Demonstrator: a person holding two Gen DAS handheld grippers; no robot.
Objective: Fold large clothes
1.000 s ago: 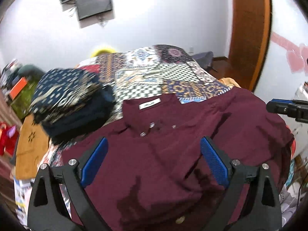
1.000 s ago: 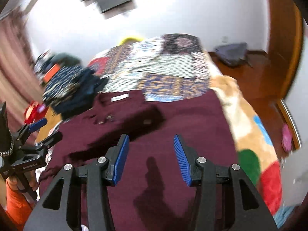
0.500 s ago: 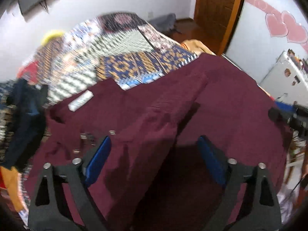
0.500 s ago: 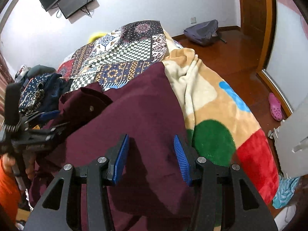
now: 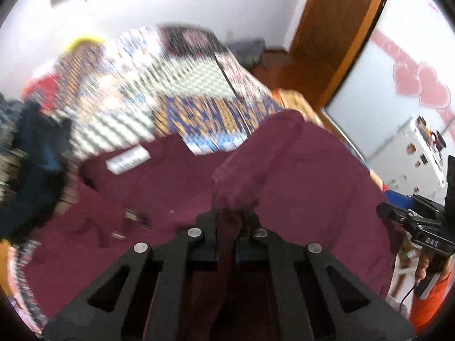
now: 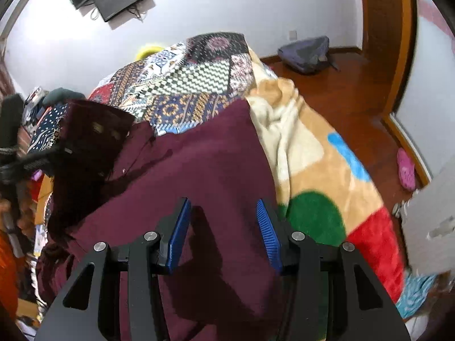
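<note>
One pinch so far: your left gripper has its jaws clamped on the maroon shirt, lifting a fold off the bed, while your right gripper hovers wide open, holding nothing, ready to grab the other edge.

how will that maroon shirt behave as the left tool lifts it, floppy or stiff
Probably floppy: the maroon shirt bunches into a soft ridge where the left tool pinches it, and in the right wrist view its raised part sags in folds. It looks light, rising from one pinch. The free side will likely drag over the patchwork bedspread, since the right tool is open above it.
</note>
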